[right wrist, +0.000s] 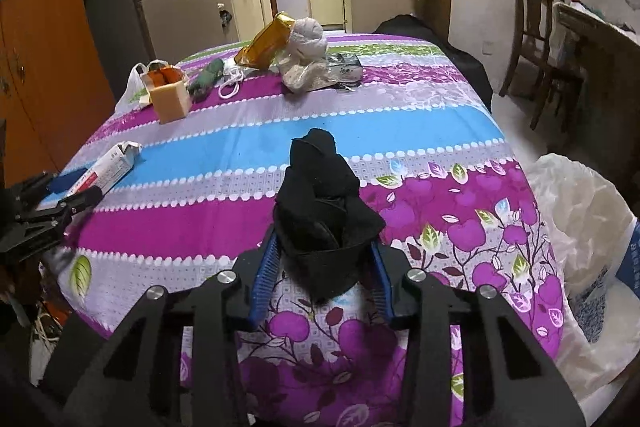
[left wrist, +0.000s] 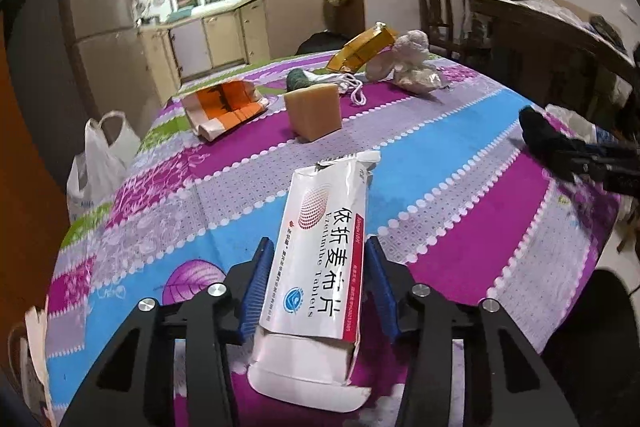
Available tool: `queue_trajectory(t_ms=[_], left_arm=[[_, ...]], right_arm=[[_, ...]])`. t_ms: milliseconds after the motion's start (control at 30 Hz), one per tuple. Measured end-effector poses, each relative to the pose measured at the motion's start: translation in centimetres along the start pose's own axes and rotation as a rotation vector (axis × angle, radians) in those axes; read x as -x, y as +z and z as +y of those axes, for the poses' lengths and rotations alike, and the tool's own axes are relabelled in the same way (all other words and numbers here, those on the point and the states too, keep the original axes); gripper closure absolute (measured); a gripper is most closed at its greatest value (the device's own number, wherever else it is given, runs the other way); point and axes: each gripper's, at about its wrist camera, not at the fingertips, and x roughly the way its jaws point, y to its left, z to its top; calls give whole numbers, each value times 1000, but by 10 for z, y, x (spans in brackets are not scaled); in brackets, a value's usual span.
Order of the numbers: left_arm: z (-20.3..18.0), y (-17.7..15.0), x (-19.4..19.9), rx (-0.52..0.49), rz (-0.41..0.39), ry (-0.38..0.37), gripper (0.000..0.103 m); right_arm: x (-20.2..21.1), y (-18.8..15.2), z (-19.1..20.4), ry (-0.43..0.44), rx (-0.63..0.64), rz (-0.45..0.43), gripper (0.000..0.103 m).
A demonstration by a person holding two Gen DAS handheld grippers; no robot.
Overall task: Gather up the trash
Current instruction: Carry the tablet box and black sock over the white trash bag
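While the left gripper [left wrist: 316,279] is clamping a pill box [left wrist: 320,247] and the right gripper [right wrist: 322,259] is gripping black cloth [right wrist: 320,203], both are needing bagging next.

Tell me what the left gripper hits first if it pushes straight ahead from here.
Probably the tan block. The left gripper, shut on the white tablet box, points up the table toward it; depth is uncertain.

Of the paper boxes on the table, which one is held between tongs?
The white tablet box with red edge: the left tongs are shut on it. The orange-and-white box lies free farther back, beside the tan block.
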Motion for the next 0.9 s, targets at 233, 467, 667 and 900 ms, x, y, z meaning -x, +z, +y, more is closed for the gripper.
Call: queue_trajectory(t_ms=[233, 467, 667, 900], left_arm=[[-15, 22, 33, 21, -80, 38, 57], [-44, 35, 31, 4, -22, 107, 57], [-75, 51, 25, -20, 12, 144, 57], [-117, 98, 34, -78, -66, 124, 57]], right_arm=[[22, 4, 4, 64, -53, -15, 65], [30, -3, 15, 118, -65, 6, 65], [37, -4, 14, 108, -62, 9, 65], [84, 23, -29, 8, -73, -94, 65]])
